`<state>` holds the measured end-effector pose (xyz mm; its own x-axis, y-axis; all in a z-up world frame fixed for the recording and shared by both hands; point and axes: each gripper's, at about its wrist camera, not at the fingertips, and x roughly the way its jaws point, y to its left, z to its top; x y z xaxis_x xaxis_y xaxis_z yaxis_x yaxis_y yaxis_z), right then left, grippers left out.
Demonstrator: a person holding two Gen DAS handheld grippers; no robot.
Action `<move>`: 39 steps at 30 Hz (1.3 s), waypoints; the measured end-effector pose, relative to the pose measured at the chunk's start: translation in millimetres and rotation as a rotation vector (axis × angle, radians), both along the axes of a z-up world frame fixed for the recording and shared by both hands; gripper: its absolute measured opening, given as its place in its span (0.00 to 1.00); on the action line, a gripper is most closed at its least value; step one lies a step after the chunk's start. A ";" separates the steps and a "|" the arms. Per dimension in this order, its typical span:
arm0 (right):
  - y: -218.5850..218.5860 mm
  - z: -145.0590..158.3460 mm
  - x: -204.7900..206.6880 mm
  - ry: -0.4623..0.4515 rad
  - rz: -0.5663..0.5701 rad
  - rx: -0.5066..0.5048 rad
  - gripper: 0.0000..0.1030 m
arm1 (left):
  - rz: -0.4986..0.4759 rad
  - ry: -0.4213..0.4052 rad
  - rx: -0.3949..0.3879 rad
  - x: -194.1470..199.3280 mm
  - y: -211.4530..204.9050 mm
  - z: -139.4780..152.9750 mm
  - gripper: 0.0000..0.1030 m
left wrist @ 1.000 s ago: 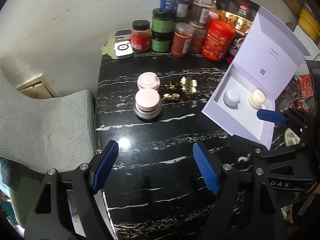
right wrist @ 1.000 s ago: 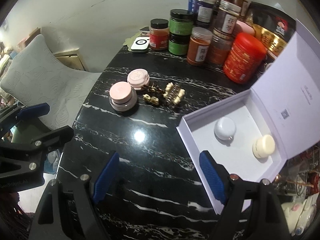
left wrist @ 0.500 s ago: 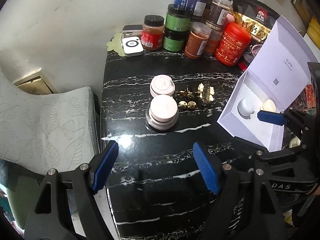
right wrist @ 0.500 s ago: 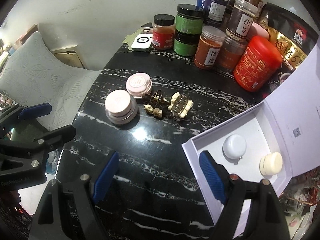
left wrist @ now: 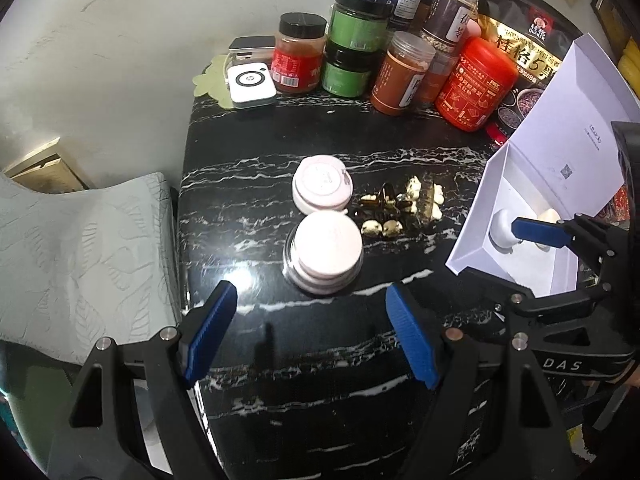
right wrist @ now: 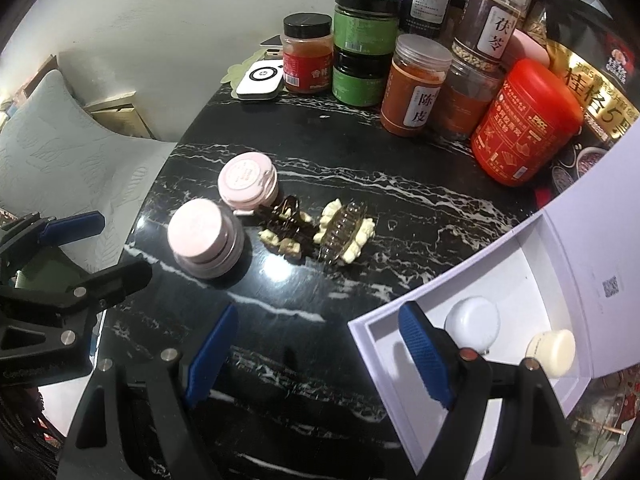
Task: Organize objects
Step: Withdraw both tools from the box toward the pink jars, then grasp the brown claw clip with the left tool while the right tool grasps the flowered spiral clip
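Both hand-held grippers are empty right now, jaws standing apart over the black marble tabletop (left wrist: 304, 360), nothing between the blue pads. The left hand-held gripper (left wrist: 312, 336) hangs just short of the nearer pink jar (left wrist: 326, 254), and the right hand-held gripper (right wrist: 316, 356) sits near the front corner of the open white box (right wrist: 400, 344).

My read: the step is to move the loose stuff into that box, which already holds 2 things, a white round jar (right wrist: 472, 322) and a cream-colored one (right wrist: 552, 352).

Tips for doing it well:
- Take the nearer pink jar first with the left. It's wide, so line the pads up across the lid's middle and come straight down, otherwise it'll probably skid on the glossy stone.
- The second pink jar (left wrist: 322, 184) is just behind it, nearly touching, so don't bump it going in.
- The 2 hair clips (right wrist: 312, 228) lie just beside the jars, right of them. They look fiddly and springy; I'd grab each across the body, not the teeth.
- Stay clear of the crowd of spice jars (right wrist: 412, 84) at the back against the wall.
- Watch the raised box lid (left wrist: 576, 120) when dropping things in.
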<state>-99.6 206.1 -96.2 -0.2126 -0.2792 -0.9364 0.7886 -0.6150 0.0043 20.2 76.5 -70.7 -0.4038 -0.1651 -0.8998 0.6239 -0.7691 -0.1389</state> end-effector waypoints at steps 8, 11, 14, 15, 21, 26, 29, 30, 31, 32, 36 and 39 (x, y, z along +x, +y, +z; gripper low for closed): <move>-9.6 -15.1 -28.8 0.006 -0.002 -0.001 0.81 | -0.051 0.028 -0.014 -24.8 -8.4 -6.9 0.74; -13.6 -21.8 -36.7 0.005 -0.003 0.007 0.81 | -0.085 0.035 -0.021 -38.4 -11.4 -10.2 0.74; -16.7 -29.2 -45.7 -0.004 -0.005 0.005 0.81 | -0.110 0.040 -0.022 -48.4 -14.1 -13.5 0.74; -17.6 -31.7 -47.7 -0.007 -0.004 0.003 0.81 | -0.122 0.045 -0.024 -52.5 -15.8 -14.6 0.74; -21.7 -46.5 -58.7 -0.038 -0.002 0.002 0.79 | -0.194 0.044 -0.025 -70.6 -22.7 -22.4 0.74; -23.1 -55.6 -65.3 -0.067 0.002 -0.002 0.72 | -0.236 0.046 -0.016 -81.2 -24.6 -26.3 0.74; -21.5 -60.4 -70.3 -0.096 -0.014 -0.003 0.68 | -0.263 0.038 -0.003 -88.4 -22.6 -30.1 0.74; -20.4 -61.7 -71.8 -0.101 -0.017 0.000 0.67 | -0.269 0.037 0.002 -89.9 -21.8 -31.1 0.74; -19.7 -62.6 -73.1 -0.104 -0.020 -0.001 0.66 | -0.275 0.036 0.006 -91.0 -21.1 -32.4 0.74; -18.6 -63.0 -74.7 -0.106 -0.023 -0.005 0.66 | -0.277 0.037 0.007 -92.2 -20.4 -33.2 0.73; -16.6 -63.1 -80.6 -0.098 -0.030 -0.004 0.65 | -0.296 0.043 0.031 -98.1 -19.2 -37.9 0.71; -16.6 -64.9 -86.3 -0.096 -0.034 -0.001 0.65 | -0.323 0.042 0.042 -102.6 -16.6 -42.5 0.64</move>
<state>-186.0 189.5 -161.1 -0.1315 -0.2738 -0.9528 0.7629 -0.6416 0.0791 -82.4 59.9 -113.2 -0.4663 0.0145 -0.8845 0.3419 -0.9192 -0.1953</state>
